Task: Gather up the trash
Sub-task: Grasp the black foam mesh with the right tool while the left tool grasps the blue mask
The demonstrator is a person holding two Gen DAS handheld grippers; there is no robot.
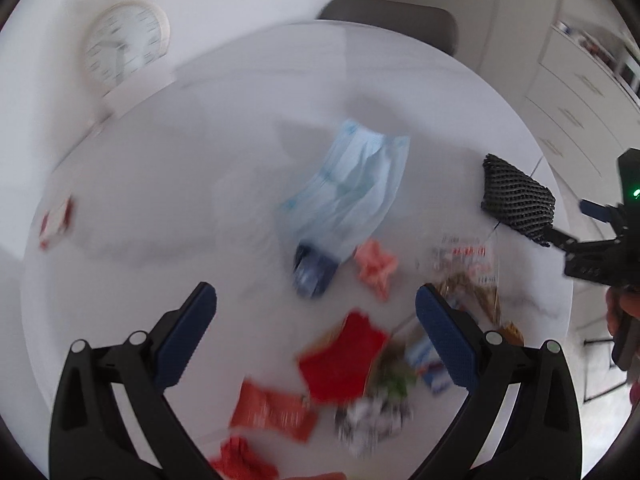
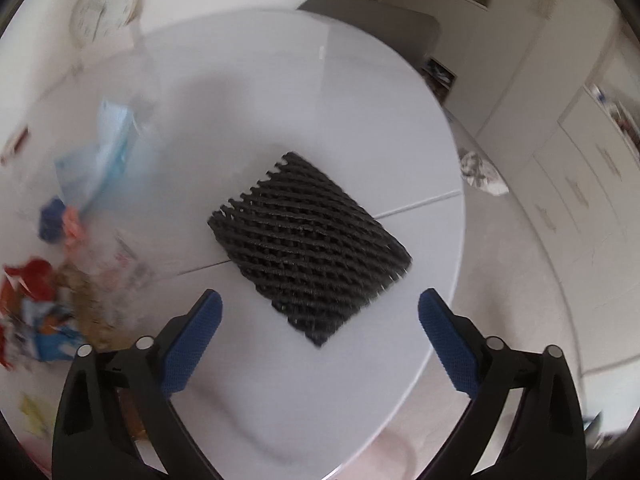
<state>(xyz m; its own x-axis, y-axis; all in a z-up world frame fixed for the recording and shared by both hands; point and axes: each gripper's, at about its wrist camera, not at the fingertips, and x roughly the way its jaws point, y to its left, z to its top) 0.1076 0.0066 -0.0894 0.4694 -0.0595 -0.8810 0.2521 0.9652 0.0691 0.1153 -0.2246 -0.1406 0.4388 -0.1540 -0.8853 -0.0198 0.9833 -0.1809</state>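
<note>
On round glossy table (image 2: 320, 92), ribbed black foam net (image 2: 308, 248).

Glossy white table (image 2: 360, 92); black foam netting (image 2: 308, 248).

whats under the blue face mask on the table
A dark blue wrapper sticks out from under the near end of the blue face mask, beside a pink scrap. How far it runs beneath, or whether anything else lies there, is covered.

White round table (image 2: 360, 100), wall clock (image 1: 126, 46), grey chair (image 2: 372, 20), cabinets (image 1: 576, 92).
</note>
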